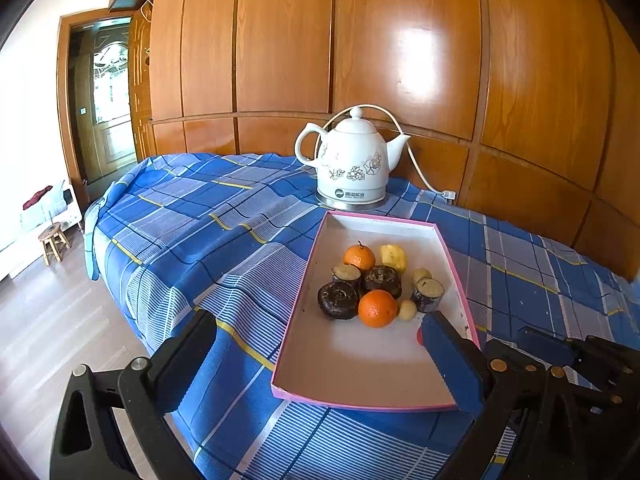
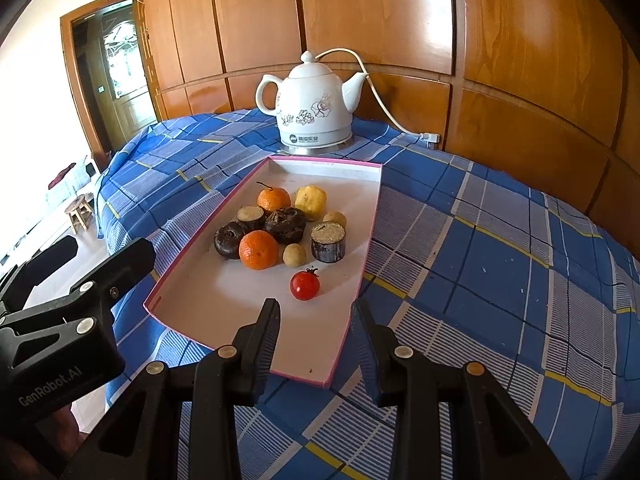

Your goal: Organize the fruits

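The fruits sit bunched in my pink-edged tray (image 2: 362, 240); a tomato (image 2: 305, 285) lies alone nearer me. My right gripper (image 2: 316, 320) hangs open and empty just behind it. My left gripper (image 1: 316, 344) gapes wide, empty. A white kettle (image 2: 311, 106) stands just beyond the tray's far end.

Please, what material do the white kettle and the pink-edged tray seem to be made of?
The kettle looks like glazed ceramic: a glossy white body with printed flowers, on a metallic-looking base. The tray seems to be cardboard: thin straight walls, matte white inside, pink edge. Neither is certain.
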`<state>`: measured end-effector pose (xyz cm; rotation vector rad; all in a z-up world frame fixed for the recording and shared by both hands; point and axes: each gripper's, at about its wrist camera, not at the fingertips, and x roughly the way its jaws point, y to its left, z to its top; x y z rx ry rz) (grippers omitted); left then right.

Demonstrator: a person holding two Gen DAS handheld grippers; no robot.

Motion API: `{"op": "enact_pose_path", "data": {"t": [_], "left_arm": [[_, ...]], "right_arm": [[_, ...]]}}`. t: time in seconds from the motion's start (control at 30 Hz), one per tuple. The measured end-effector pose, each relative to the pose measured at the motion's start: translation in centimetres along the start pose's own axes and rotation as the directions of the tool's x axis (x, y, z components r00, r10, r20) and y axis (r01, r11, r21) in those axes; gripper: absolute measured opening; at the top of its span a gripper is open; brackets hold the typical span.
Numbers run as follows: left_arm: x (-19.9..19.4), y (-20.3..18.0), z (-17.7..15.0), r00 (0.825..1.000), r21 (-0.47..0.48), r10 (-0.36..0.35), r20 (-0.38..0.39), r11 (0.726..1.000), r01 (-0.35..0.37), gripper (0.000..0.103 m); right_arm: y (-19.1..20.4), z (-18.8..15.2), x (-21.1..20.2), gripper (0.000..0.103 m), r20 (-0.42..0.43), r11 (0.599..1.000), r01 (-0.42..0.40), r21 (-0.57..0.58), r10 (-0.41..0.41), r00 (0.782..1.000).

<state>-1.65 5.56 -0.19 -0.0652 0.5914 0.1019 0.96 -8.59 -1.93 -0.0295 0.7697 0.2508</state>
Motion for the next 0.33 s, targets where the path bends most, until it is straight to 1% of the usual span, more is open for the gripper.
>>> {"op": "enact_pose_path", "data": {"t": [0.23,0.33], "left_arm": [[0.1,0.3,0.0,1.000,-0.011,-0.009,-0.011,1.000,0.009,0.102],[0.4,0.4,0.0,1.000,-0.016,-0.016,-0.024,1.000,0.016,0.103]], "right_arm": [[-0.2,-0.1,0.2,0.037,-0.006,1.000,-0.004,0.006,0.004,1.000],[-1.4,0.4,-0.1,0.037,0.006,1.000,-0.003,0.028,0.003,1.000]]}}
